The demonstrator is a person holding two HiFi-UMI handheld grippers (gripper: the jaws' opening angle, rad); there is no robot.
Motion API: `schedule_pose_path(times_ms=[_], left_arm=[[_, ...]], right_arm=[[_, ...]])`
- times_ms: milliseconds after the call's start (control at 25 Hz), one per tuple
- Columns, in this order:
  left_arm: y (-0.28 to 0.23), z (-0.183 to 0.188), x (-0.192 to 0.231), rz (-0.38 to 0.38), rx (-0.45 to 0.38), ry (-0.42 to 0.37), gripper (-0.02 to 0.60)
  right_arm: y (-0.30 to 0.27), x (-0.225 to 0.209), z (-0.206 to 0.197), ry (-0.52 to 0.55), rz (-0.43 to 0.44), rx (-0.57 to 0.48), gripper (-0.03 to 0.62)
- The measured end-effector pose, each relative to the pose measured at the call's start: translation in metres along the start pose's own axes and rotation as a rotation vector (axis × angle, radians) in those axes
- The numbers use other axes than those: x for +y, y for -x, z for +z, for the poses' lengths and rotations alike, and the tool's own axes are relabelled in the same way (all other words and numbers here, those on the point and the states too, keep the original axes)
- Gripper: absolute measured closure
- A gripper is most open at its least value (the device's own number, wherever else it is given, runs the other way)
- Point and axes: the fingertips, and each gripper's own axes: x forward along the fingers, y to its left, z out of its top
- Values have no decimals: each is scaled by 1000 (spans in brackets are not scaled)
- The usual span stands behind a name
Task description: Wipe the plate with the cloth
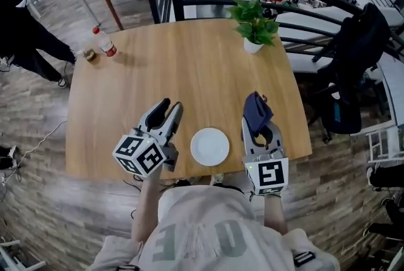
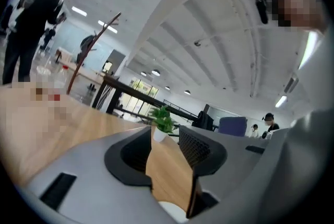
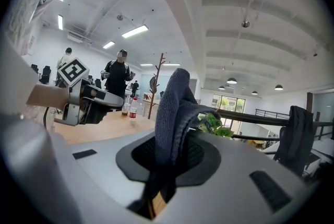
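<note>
Plate (image 1: 210,146) white; bottle (image 1: 107,44) label, probably red, unreadably small.

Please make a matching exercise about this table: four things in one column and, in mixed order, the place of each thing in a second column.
1. plate
2. cloth
3. potted plant
4. bottle

A. far left corner of the table
B. held in the right gripper
C. between that gripper and the left gripper
D. far edge, right of the middle

Pairs: 1-C, 2-B, 3-D, 4-A
</note>
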Motion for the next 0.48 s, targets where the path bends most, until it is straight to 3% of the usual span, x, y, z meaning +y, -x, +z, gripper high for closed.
schedule_pose_path(times_ms=[160, 480], left_arm=[[-4, -55, 19, -11, 137, 222, 420], [8, -175, 45, 56, 402, 531, 420]], right_arm=[[-2, 6, -9, 2, 24, 28, 537], [-7, 14, -18, 35, 45, 61, 537]])
